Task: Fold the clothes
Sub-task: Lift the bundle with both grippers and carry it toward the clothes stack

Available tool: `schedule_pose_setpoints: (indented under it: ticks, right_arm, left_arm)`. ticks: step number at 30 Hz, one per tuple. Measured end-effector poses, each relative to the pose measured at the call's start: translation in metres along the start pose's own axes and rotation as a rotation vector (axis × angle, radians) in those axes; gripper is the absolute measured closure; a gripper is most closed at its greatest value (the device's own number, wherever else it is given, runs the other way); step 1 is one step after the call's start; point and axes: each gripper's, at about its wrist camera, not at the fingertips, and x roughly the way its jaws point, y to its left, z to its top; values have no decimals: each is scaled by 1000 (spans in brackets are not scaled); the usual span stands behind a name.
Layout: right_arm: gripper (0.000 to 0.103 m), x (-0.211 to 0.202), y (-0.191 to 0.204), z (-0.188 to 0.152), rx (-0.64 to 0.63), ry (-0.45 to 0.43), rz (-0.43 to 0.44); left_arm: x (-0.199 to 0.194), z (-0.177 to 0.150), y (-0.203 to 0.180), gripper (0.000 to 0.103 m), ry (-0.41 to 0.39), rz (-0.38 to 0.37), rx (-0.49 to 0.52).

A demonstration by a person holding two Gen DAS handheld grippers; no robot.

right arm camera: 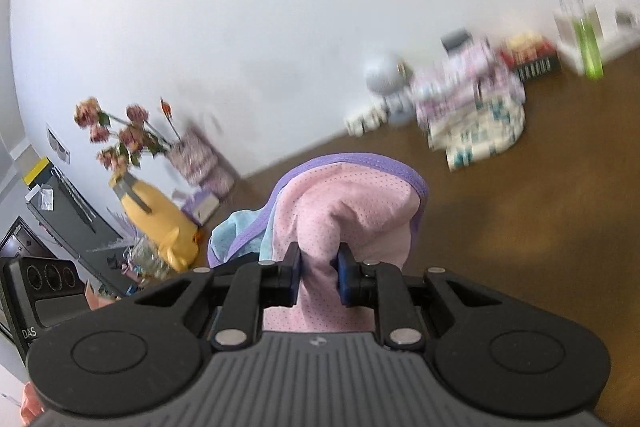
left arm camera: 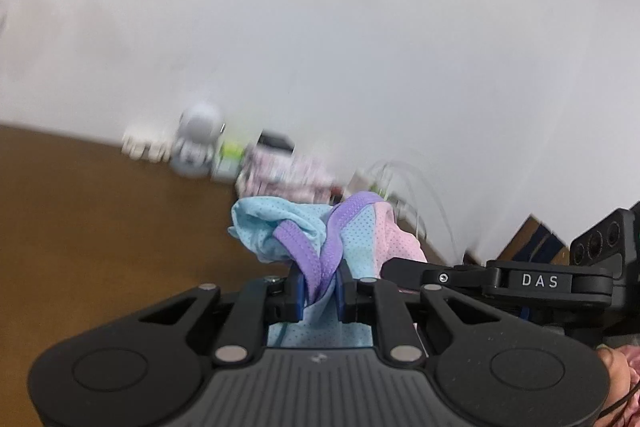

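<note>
Left gripper (left arm camera: 320, 293) clamps garment (left arm camera: 308, 231) blue-purple edge; right gripper (right arm camera: 318, 277) pinches pink part; yellow vase (right arm camera: 158, 217) only in right view.

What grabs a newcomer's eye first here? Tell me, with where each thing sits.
The pastel mesh garment stands out first: blue, pink and purple-trimmed, bunched mid-frame and pinched by the left gripper and the right gripper. Next, in the right wrist view, the yellow vase of pink flowers at the left. Blurred clutter lines the wall on the brown table.
</note>
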Motion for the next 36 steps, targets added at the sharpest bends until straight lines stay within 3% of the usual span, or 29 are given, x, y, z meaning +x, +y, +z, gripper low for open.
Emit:
schedule_pose_setpoints:
  ticks: [6, 12, 16, 22, 28, 31, 33, 35, 36]
  right_arm:
    - [86, 11, -5, 74, -19, -75, -26]
    - [86, 45, -36, 154, -12, -104, -78]
    - [86, 84, -80, 195, 21, -82, -112]
    - [86, 139, -150, 197, 110, -6, -105]
    - [86, 194, -219, 197, 199, 70, -97]
    - [82, 200, -224, 191, 186, 69, -95]
    - [72, 197, -221, 191, 176, 58, -93]
    - [58, 185, -218, 195, 163, 23, -97]
    - [56, 178, -216, 197, 157, 4, -100]
  left_arm:
    - [53, 66, -14, 90, -53, 10, 34]
    - [136, 127, -6, 90, -52, 0, -2]
    - [207, 148, 21, 90, 3, -3, -61]
    - [303, 140, 76, 90, 145, 3, -184]
    - [314, 124, 96, 90, 168, -8, -214]
    - [315, 124, 99, 86, 167, -2, -222]
    - [310, 125, 98, 71, 154, 1, -223]
    - [298, 128, 95, 61, 116, 7, -185]
    - [291, 131, 92, 60, 89, 13, -156]
